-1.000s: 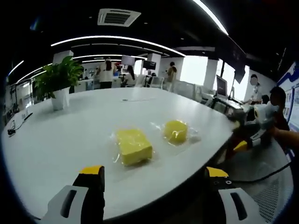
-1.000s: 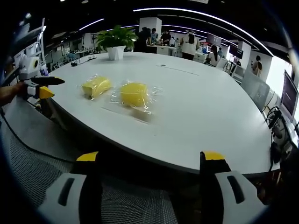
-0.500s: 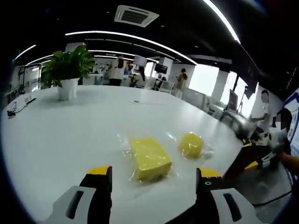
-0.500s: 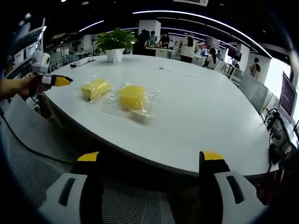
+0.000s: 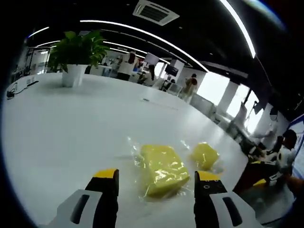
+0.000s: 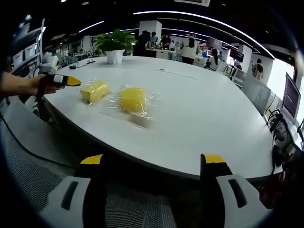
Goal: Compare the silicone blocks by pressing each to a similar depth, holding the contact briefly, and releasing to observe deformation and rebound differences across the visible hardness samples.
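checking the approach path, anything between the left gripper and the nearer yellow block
Nothing: in the left gripper view only bare white table lies between the left gripper and the rectangular yellow block.

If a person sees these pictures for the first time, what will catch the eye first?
Two bright yellow silicone blocks in clear wrap lie side by side on the big white table: the rectangular block just ahead of the open left tool, the rounder block beyond it. The potted plant stands at the far edge.
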The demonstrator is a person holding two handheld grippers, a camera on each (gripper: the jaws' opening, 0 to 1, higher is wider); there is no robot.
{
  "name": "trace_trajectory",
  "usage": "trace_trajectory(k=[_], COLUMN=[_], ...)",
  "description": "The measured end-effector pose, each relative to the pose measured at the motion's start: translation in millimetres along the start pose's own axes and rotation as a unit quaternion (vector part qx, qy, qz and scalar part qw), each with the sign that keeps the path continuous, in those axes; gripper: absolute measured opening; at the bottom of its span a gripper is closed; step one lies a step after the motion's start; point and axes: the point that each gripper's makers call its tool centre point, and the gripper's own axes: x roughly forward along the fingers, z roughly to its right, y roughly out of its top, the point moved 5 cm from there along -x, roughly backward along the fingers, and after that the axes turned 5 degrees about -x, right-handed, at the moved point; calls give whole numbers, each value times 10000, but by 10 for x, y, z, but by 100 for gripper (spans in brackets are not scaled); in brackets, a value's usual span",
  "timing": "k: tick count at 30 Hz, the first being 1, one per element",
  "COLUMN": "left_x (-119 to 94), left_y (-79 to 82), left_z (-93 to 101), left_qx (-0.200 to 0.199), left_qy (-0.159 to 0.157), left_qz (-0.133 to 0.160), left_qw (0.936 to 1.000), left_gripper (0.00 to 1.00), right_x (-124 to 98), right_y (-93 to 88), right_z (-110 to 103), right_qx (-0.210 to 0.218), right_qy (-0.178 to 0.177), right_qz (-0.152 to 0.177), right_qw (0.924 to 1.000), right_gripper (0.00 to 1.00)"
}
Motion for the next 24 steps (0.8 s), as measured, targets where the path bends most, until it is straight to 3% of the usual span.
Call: trace_trajectory(k=[5,8,17,24], left_x=[112,223,417,470], left_y=[51,117,171,229], left_z=[-64,-112,-318,-332], left_qx=[-56,-406,-715,-1168], left_qy=[17,-53,-78,-236], left_qz=[-13,39,39,161], left_qw=[10000,9992,9974,9927], left_gripper=[62,60,53,44], right_x=[15,14,24,36], right_y=[-18,-25,-11,-8], right_z=[-9,-13,-10,-10], right_qx=[14,6,-4,9], right_qy=[51,50,41,28], right_qz=[-75,-94,-38,-47], right_qw=[10000,9999,10000,10000], right_gripper=[78,76,72,72])
